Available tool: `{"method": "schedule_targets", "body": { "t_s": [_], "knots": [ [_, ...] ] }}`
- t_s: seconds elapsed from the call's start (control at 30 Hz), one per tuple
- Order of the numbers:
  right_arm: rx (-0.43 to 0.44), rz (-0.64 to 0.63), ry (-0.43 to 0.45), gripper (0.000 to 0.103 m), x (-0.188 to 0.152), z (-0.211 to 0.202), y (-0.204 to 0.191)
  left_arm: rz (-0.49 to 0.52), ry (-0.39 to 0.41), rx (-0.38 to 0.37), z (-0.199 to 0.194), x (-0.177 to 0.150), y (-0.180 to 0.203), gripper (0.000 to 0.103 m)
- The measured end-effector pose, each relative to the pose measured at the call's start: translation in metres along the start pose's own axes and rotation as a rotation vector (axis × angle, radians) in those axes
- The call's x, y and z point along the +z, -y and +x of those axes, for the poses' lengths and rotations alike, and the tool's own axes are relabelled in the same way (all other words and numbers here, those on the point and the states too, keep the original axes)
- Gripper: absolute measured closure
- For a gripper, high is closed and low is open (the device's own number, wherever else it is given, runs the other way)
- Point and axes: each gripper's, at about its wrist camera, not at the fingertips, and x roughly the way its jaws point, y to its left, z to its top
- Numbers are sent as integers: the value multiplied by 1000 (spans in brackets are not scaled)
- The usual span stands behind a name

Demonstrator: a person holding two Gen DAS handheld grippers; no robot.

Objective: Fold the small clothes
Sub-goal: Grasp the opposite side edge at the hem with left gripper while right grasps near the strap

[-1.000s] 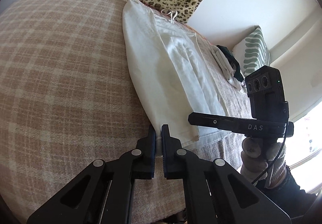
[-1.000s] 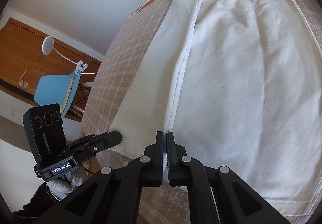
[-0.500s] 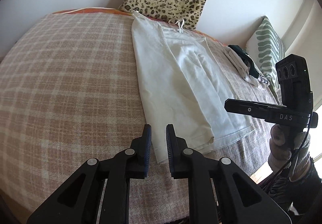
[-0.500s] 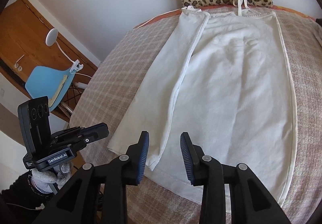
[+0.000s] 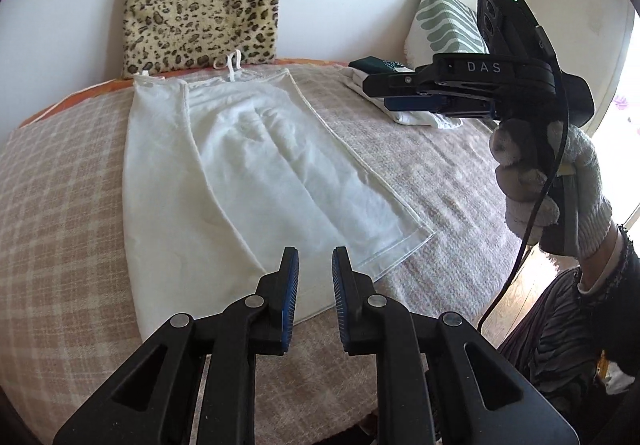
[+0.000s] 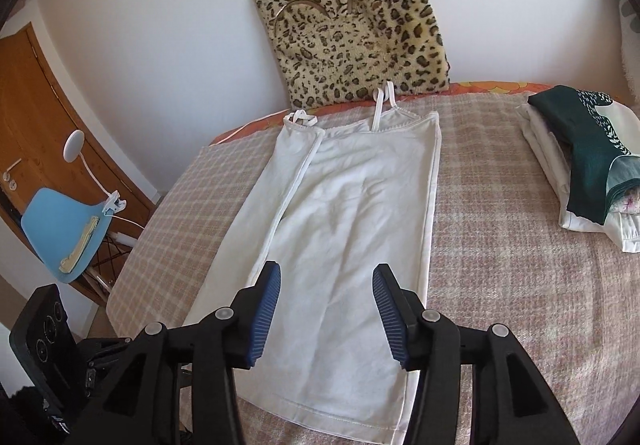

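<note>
White camisole [image 6: 348, 241] lies flat on the plaid blanket [image 6: 500, 245], straps toward the leopard-print cushion [image 6: 352, 25] leaning on the wall. Its left side is folded inward over the middle, a long seam edge running down the length; hem sits at the near edge of the bed. My left gripper [image 5: 315, 273] hangs above the hem corner with a narrow gap between the pads, nothing in it. My right gripper [image 6: 326, 289] hovers over the lower half of the camisole, jaws opening, roughly half wide, no cloth pinched (fabric visible below them only). Gloved right hand [image 5: 548, 181] grips the handle in the left view. Stack of folded clothes [image 6: 584, 161] sits to the right on the blanket, well apart from the camisole. Blue chair [image 6: 64, 233] off the bed's left.
</note>
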Motion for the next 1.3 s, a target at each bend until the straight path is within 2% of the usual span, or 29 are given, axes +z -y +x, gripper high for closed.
{"method": "schedule_targets", "body": {
  "t_s": [0.13, 0.2, 0.27, 0.3, 0.53, 0.73, 0.83, 0.93, 1.03, 1.2, 1.3],
  "knots": [
    [-12, 45, 30, 51, 12, -15, 29, 67, -27, -39, 21, 2, 24, 85],
    [-17, 62, 39, 51, 15, -20, 42, 61, -53, -64, 32, 2, 31, 63],
    [-20, 92, 45, 51, 18, -22, 55, 61, -74, -90, 41, 4, 41, 52],
    [-20, 105, 44, 51, 20, -23, 62, 72, -82, -97, 45, 6, 47, 50],
    [-32, 135, 48, 51, 37, -25, 93, 240, -84, -85, 70, 11, 99, 50],
    [-12, 217, 43, 50, 43, -15, 125, 353, -122, -15, 96, 6, 122, 50],
    [-20, 229, 40, 50, 46, -10, 137, 364, -152, -2, 107, 4, 122, 50],
    [-25, 228, 38, 50, 53, -5, 144, 337, -151, 0, 111, 4, 118, 50],
    [-19, 235, 34, 50, 61, 3, 150, 289, -150, 4, 114, 9, 112, 58],
    [-29, 225, 6, 50, 75, 29, 154, 203, -130, -27, 113, 14, 96, 93],
    [-37, 196, -33, 50, 84, 51, 149, 133, -123, -77, 109, 17, 85, 97]
  ]
}}
